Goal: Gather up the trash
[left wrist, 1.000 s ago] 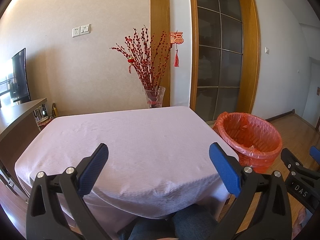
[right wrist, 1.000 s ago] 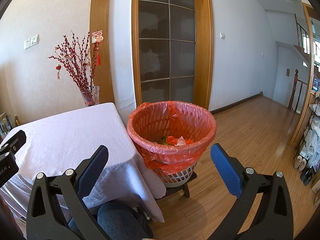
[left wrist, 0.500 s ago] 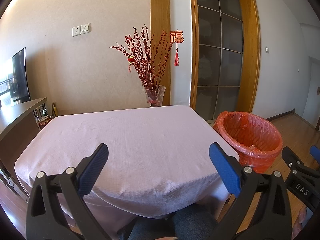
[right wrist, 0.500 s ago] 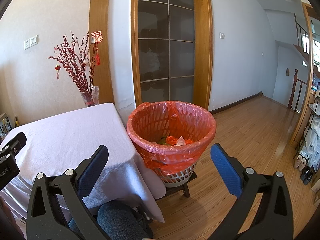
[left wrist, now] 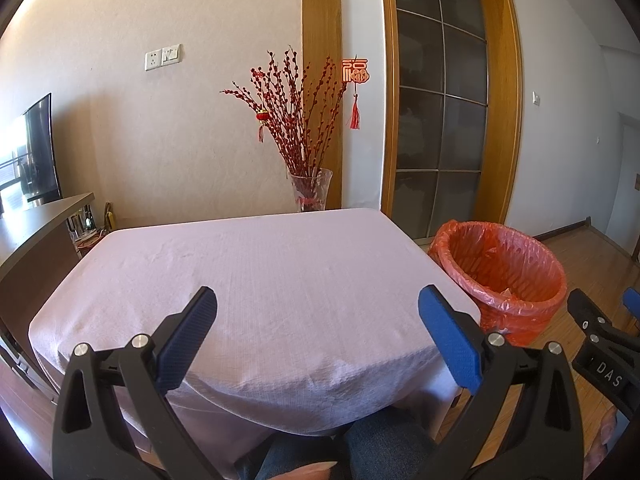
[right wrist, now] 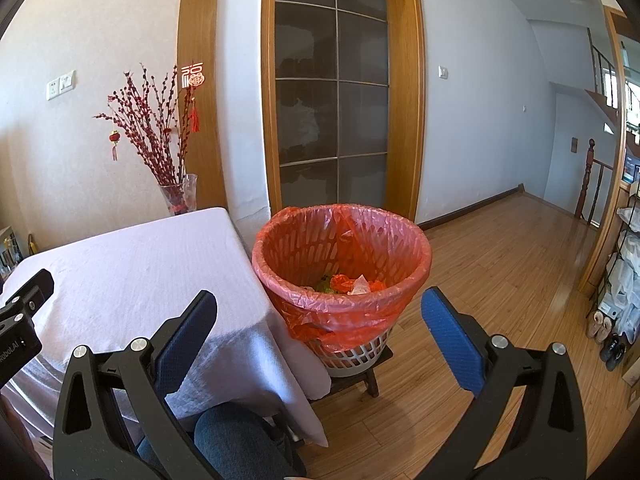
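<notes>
A white basket lined with an orange-red bag, the trash bin (right wrist: pixel 344 264), stands on a low stool right of the table; it also shows in the left wrist view (left wrist: pixel 500 268). Crumpled orange, white and green trash (right wrist: pixel 352 284) lies inside it. My right gripper (right wrist: pixel 318 328) is open and empty, held in front of the bin. My left gripper (left wrist: pixel 316 332) is open and empty, above the near edge of the table (left wrist: pixel 256 272), whose pale cloth shows nothing on it. The right gripper's edge (left wrist: pixel 600 344) shows at the left wrist view's right side.
A glass vase of red branches (left wrist: pixel 310 188) stands behind the table's far edge. A dark sideboard with a TV (left wrist: pixel 36 224) is at left. A wood-framed glass door (right wrist: pixel 332 112) is behind the bin. Wooden floor (right wrist: pixel 500 264) stretches right to a shelf with shoes (right wrist: pixel 612 320).
Almost nothing has moved. Both views have shifted very slightly; both grippers stay open and empty.
</notes>
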Tool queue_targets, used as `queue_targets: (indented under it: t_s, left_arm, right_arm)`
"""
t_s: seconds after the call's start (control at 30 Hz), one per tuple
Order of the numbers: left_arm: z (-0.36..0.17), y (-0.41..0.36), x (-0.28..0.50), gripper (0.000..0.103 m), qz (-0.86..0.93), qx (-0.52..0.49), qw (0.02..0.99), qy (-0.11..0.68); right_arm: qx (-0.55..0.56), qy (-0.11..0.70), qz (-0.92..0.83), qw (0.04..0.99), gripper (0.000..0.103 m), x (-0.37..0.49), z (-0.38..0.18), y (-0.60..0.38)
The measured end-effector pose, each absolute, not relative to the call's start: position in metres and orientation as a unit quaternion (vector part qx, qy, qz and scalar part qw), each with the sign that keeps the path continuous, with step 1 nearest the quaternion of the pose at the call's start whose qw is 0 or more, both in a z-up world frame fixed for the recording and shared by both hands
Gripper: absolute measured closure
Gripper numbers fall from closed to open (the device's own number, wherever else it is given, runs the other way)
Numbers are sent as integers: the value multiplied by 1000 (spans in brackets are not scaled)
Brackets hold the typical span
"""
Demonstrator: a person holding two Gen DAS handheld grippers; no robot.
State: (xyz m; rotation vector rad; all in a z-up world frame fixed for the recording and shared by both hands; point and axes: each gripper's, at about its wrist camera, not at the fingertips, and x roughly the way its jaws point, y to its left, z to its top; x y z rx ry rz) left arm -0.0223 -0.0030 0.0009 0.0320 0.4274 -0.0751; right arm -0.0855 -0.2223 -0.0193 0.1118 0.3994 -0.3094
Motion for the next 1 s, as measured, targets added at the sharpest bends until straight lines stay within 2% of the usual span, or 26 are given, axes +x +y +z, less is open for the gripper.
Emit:
queue_targets:
  t_s: [1.0]
  left_arm:
    - [-2, -5, -17, 4, -36, 20, 975, 220]
  right_arm:
    - [56, 201, -153, 966, 2, -84, -19, -222]
